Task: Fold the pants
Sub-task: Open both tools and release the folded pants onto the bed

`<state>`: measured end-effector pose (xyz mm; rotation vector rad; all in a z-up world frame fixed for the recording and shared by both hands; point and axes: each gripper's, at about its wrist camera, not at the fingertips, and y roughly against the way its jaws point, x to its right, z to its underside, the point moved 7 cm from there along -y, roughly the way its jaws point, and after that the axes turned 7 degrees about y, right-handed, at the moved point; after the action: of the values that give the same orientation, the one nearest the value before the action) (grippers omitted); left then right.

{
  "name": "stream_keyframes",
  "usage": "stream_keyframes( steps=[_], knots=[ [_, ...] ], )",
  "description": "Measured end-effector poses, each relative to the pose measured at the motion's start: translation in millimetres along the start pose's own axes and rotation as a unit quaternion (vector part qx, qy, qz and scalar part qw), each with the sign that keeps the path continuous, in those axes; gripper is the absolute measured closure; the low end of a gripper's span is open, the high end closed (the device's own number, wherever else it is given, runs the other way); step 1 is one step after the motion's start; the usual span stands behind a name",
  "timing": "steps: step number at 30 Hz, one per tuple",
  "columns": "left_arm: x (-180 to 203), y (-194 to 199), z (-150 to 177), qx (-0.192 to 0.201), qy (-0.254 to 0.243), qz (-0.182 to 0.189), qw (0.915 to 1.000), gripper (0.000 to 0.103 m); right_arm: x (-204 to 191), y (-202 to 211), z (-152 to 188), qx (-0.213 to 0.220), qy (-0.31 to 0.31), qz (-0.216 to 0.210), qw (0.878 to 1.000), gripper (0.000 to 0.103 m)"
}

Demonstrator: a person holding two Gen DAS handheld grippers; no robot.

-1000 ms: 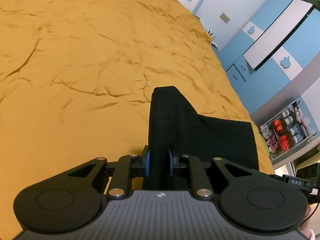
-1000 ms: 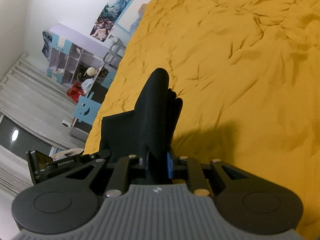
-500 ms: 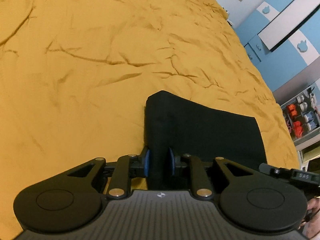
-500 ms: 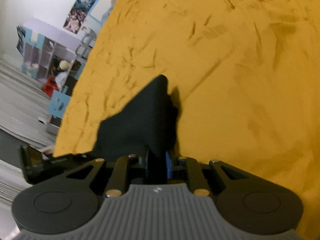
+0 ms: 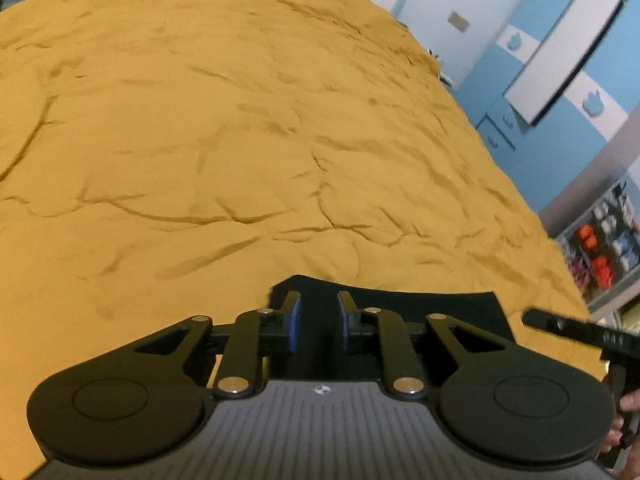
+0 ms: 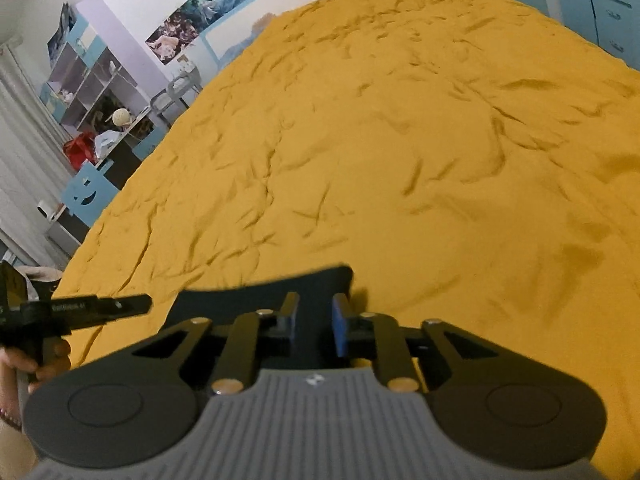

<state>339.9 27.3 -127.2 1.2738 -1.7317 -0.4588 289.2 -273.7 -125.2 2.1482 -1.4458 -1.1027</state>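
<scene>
A child's bedroom: bed (image 5: 240,140), posters (image 6: 192,28), blue wardrobe (image 5: 560,64).

A wrinkled mustard bedspread (image 5: 248,152) covered the bed. Blue-and-white cupboards (image 5: 560,60) stood beside it. Posters (image 6: 208,20) and open shelves (image 6: 92,84) lined the wall beyond it.

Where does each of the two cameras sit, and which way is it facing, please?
Left wrist: on the left gripper, looking forward over the black pants and yellow bedspread toward blue cabinets; fingers open.
Right wrist: on the right gripper, facing shelves; fingers open.
Shared: pants, bedspread, and each view shows the other gripper.
</scene>
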Motion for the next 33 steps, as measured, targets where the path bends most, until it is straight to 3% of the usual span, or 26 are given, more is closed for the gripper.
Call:
stream_keyframes(
  steps=[6, 13, 17, 20, 25, 27, 33],
  knots=[
    [-11, -33, 6, -0.009, 0.01, -0.036, 0.9993, 0.097, 16, -40, 9, -0.03, -0.01, 0.024, 0.999, 0.101],
    [-19, -42, 9, -0.021, 0.017, -0.051, 0.9983, 0.097, 27, -60, 18, -0.051, -0.015, 0.043, 0.998, 0.102],
    [-30, -23, 4, -0.004, 0.012, -0.107, 0.9942, 0.094, 21, -41, 14, -0.046, 0.017, 0.081, 0.995, 0.101],
    [-33, 4, 6, 0.003, 0.012, -0.094, 0.9955, 0.094, 9, -16, 15, -0.033, 0.042, 0.082, 0.995, 0.098],
    [-10, 58, 15, 0.042, -0.036, -0.097, 0.9938, 0.094, -26, 24, 28, -0.007, 0.09, 0.079, 0.993, 0.091],
    [5, 79, 24, 0.064, -0.061, -0.098, 0.9912, 0.089, -46, 40, 38, 0.005, 0.109, 0.07, 0.992, 0.081],
    [46, 110, 80, 0.103, -0.119, -0.075, 0.9847, 0.074, -93, 67, 74, 0.025, 0.184, 0.071, 0.98, 0.071]
  ],
)
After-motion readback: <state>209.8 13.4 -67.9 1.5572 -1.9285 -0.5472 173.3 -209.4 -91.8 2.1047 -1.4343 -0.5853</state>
